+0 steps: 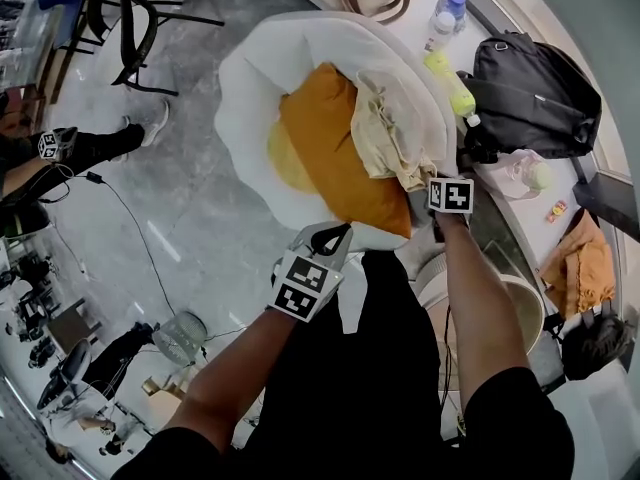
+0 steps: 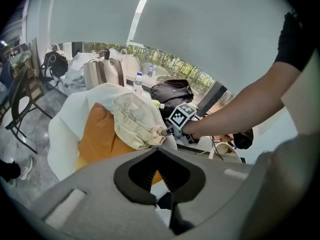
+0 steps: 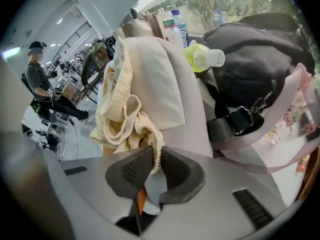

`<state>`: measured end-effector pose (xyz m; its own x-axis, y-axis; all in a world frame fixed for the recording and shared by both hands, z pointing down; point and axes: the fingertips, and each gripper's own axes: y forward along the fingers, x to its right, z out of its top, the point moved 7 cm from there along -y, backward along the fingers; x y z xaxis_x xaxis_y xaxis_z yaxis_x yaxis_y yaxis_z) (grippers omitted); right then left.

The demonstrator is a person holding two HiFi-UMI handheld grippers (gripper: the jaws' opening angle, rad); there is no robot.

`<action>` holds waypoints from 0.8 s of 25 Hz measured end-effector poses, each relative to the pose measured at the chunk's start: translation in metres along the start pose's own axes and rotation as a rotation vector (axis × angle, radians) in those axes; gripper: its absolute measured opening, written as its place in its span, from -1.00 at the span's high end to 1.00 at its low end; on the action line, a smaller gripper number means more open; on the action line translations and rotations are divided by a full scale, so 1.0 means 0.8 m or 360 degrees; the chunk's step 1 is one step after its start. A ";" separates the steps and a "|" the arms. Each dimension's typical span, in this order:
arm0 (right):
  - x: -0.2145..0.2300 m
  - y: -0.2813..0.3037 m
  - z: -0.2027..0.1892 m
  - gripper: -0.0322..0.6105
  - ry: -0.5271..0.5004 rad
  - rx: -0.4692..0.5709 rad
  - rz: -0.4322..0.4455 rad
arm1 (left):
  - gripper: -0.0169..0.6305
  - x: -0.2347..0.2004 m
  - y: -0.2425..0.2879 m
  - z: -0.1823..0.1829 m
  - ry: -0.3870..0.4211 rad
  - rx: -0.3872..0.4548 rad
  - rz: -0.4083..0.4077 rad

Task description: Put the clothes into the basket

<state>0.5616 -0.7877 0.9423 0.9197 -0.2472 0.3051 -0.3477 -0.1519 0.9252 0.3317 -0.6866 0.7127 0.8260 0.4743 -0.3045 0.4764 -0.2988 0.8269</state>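
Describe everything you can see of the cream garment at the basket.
The cream garment is pale yellowish, soft and cotton-looking, crumpled into loose folds, with a ribbed hem. It lies bunched over the orange garment inside the white fabric basket, toward the basket's right side in the head view. The right hand-held gripper pinches the ribbed hem between its pads. What kind of garment it is cannot be told.

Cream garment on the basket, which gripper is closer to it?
Right. The right gripper pinches the cream garment; the left gripper sits at the rim of the basket, by the orange garment.
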 end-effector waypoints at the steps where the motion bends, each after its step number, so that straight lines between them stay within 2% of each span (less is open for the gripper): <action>1: -0.004 -0.003 0.000 0.72 -0.0002 0.0002 0.0008 | 0.95 -0.001 -0.002 0.000 -0.0001 0.0002 0.0001; 9: -0.039 -0.052 -0.005 0.73 -0.0042 0.0045 -0.0017 | 0.95 0.001 -0.034 0.025 0.0042 0.0099 -0.0017; 16: -0.087 -0.134 0.012 0.73 -0.0062 0.0259 -0.0008 | 0.95 0.001 -0.081 0.038 0.0067 0.0189 -0.0058; 20: -0.118 -0.178 0.013 0.73 -0.0025 0.0391 0.0057 | 0.95 -0.003 -0.112 0.042 0.0105 0.0238 -0.0045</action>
<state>0.5224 -0.7529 0.7796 0.9038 -0.2712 0.3311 -0.4156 -0.3707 0.8306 0.2967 -0.6885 0.6234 0.7924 0.5360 -0.2913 0.5429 -0.4019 0.7374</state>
